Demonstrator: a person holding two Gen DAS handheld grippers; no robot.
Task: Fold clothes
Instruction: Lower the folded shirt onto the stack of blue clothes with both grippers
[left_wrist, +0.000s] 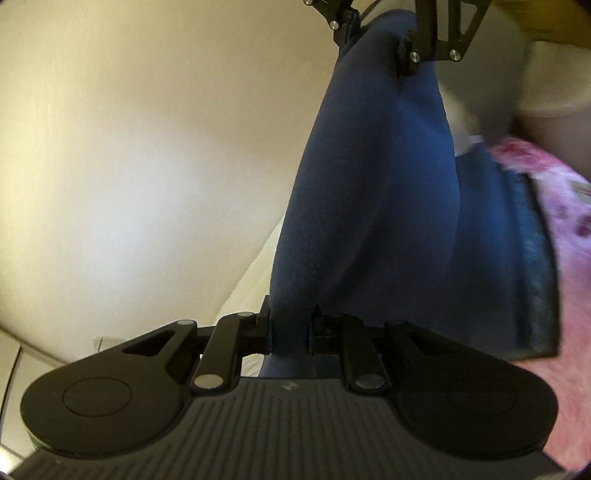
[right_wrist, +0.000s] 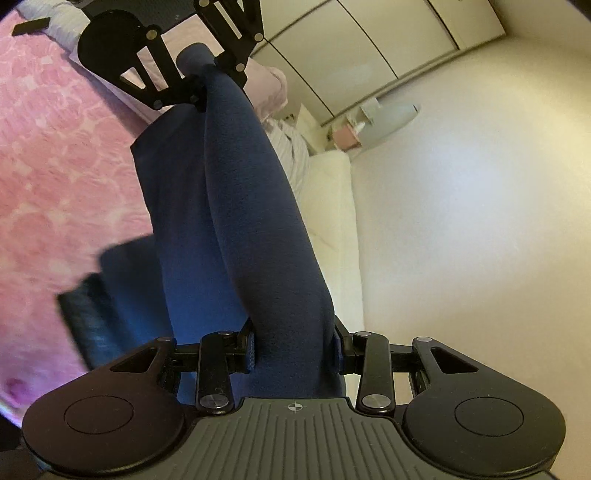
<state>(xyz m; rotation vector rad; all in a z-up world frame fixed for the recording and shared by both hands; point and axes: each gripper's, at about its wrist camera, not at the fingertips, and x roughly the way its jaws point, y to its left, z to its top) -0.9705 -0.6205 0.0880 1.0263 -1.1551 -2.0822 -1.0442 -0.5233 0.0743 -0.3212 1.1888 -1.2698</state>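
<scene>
Cream wall fills most of the left wrist view, where the left gripper has its jaws pinched on a navy fleece garment stretched taut to the right gripper, which is cut off at the top edge. Right wrist view: the right gripper's jaws clamp the same soft blue cloth above a blurred pink bedspread; white wardrobe doors stand behind, and small items near them are too smeared to name.
</scene>
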